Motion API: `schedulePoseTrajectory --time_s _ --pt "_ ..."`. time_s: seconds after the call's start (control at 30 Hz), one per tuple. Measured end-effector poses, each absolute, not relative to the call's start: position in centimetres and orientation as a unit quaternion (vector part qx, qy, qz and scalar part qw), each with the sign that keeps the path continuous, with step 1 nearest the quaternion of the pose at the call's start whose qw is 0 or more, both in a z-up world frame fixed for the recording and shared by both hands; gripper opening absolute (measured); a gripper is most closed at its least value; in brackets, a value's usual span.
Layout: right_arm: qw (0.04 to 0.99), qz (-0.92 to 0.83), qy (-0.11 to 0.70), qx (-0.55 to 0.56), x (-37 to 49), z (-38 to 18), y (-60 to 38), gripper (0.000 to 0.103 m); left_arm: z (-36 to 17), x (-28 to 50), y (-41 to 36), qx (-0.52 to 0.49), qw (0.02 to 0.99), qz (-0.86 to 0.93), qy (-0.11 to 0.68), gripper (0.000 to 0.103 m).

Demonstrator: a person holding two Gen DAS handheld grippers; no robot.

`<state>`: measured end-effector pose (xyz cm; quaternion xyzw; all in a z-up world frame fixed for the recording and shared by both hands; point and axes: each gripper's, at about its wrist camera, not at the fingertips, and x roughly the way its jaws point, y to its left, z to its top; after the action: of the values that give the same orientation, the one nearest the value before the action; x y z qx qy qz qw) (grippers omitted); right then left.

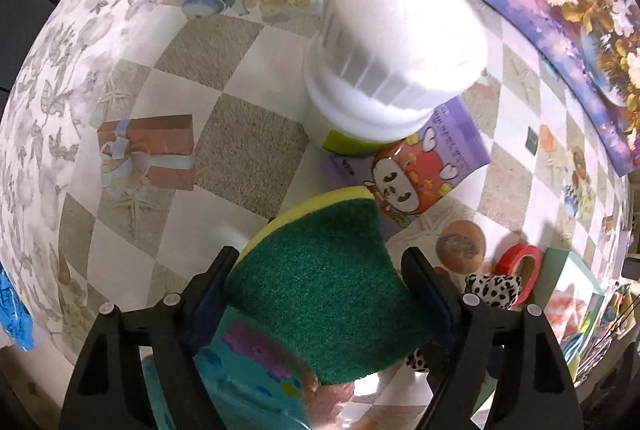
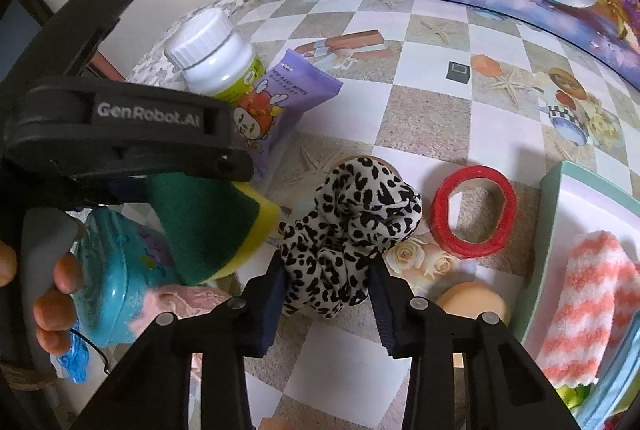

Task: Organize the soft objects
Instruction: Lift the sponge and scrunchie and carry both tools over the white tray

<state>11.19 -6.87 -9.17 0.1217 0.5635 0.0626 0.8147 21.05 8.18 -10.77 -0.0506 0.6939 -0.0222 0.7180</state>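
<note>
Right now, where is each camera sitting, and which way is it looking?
Left wrist: sits on the left hand-held gripper, looking down at the table; its black fingers clamp the green-and-yellow sponge.
Right wrist: sits on the right hand-held gripper, looking slantwise across the table; its own fingers pinch the leopard-print scrunchie, and the person's fingertips show.
Both see the sponge, scrunchie, white-capped bottle, purple tube and red tape ring.

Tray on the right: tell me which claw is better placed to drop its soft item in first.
Right. The right claw grips the leopard scrunchie with the tray just beside it, striped sock already inside. The left claw holds the sponge farther off, beyond the scrunchie.
</note>
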Motion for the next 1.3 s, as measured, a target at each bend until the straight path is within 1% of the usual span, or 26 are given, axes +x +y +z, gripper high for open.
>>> schedulePoseTrajectory --time_s 0.37,0.6,0.73,0.97,1.3 --pt "0.83 0.057 0.535 0.149 9.5 -6.3 -8.9 0.042 -5.8 18.3 9.0 -0.072 0.757 -0.033 0.649 0.083" --pt "0.841 0.031 0.516 0.159 7.5 -3.7 -11.0 0.042 -2.9 14.8 7.5 -0.095 0.784 -0.049 0.611 0.083" --pt "0.847 0.01 0.508 0.155 6.5 -2.5 -12.1 0.042 -2.7 13.6 5.1 -0.092 0.793 -0.058 0.599 0.083" --pt "0.855 -0.022 0.495 0.155 4.4 -1.0 -14.1 0.042 -1.2 11.3 3.9 -0.08 0.811 -0.081 0.574 0.083" --pt "0.86 -0.049 0.481 0.165 1.5 0.2 -16.2 0.042 -1.2 9.0 2.3 -0.053 0.815 -0.098 0.568 0.083"
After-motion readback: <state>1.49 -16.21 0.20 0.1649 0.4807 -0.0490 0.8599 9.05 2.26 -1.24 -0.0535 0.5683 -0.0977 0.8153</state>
